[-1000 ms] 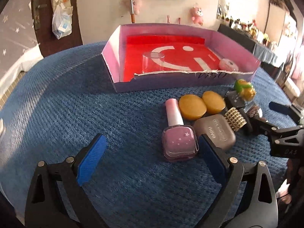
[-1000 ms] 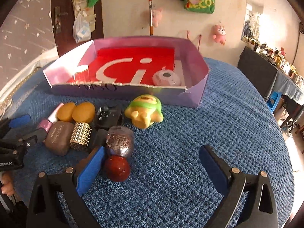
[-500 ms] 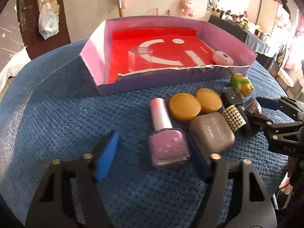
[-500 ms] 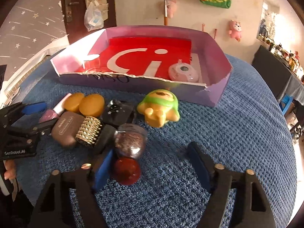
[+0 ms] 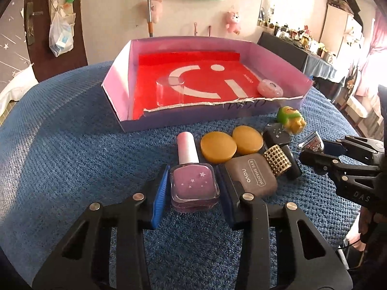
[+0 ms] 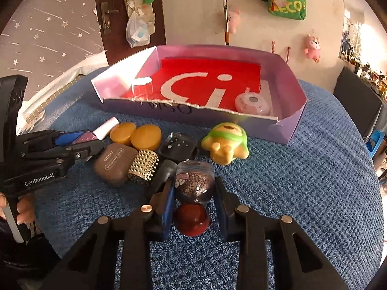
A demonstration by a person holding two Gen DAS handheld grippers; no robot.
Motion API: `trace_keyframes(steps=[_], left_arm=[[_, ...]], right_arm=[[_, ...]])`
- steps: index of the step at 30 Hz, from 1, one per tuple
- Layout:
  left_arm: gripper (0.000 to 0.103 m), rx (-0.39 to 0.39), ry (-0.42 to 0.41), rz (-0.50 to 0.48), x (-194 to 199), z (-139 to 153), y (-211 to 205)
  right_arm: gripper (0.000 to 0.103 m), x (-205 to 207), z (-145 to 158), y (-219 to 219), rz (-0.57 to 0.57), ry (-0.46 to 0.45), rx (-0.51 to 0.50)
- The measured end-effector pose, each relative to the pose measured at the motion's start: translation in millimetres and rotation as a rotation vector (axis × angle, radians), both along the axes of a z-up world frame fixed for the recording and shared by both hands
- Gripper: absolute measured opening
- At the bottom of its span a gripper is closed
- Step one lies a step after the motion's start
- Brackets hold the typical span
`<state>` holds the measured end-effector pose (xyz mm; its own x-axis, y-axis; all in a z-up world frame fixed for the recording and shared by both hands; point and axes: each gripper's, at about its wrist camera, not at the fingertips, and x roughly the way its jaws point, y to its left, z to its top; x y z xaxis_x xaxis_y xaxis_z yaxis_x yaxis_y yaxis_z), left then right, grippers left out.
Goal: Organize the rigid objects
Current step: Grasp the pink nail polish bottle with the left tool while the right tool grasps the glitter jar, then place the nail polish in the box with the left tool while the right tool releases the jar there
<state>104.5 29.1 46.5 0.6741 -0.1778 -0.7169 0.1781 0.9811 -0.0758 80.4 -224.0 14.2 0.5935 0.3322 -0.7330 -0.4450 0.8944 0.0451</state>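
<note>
Both grippers have narrowed since a second ago: the left gripper [image 5: 192, 188] is closing around the pink nail-polish bottle [image 5: 193, 183], the right gripper [image 6: 194, 205] pinches the glitter bottle [image 6: 194, 183], both on the blue mat [image 5: 72, 157] before the box [image 5: 116, 84], ready for lifting.

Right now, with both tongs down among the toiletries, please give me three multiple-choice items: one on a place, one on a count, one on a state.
1. Where is the round pink case?
A. inside the lilac cardboard box
B. on the blue blanket
C. between tongs

2. How many amber round discs lie together?
A. one
B. two
C. four

3. What stands between the left tongs?
A. nothing
B. the yellow-green toy
C. the square lilac polish bottle

Answers: 1 A, it sits on the box's red floor; 2 B, the pair touches; 3 C, closing pads flank it.
</note>
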Motion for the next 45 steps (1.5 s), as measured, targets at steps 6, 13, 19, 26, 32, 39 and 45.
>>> trace_keyframes(steps=[6,13,19,26,32,39,45], left_arm=[[0.035,0.001,-0.003,0.001,0,1,1],[0.034,-0.007,-0.023,-0.003,-2,8,1],[0.034,-0.017,-0.071,-0.03,-5,27,-3],[0.034,-0.04,-0.106,-0.074,7,49,-13],[0.034,-0.06,-0.103,-0.112,38,60,-22],[0.034,-0.04,-0.056,-0.159,85,52,-35],[0.034,-0.018,-0.005,-0.194,112,39,-43]], right_arm=[[0.033,0,1,-1,-0.002,-0.001,0.003],[0.033,2,2,-3,-0.002,0.002,0.015],[0.033,2,10,-3,0.004,-0.013,0.024],[0.033,8,26,-3,0.014,-0.03,0.036],[0.033,35,48,-2,0.024,-0.038,0.053],[0.033,90,54,8,0.072,0.021,0.048],[0.033,131,44,20,0.119,0.097,0.029]])
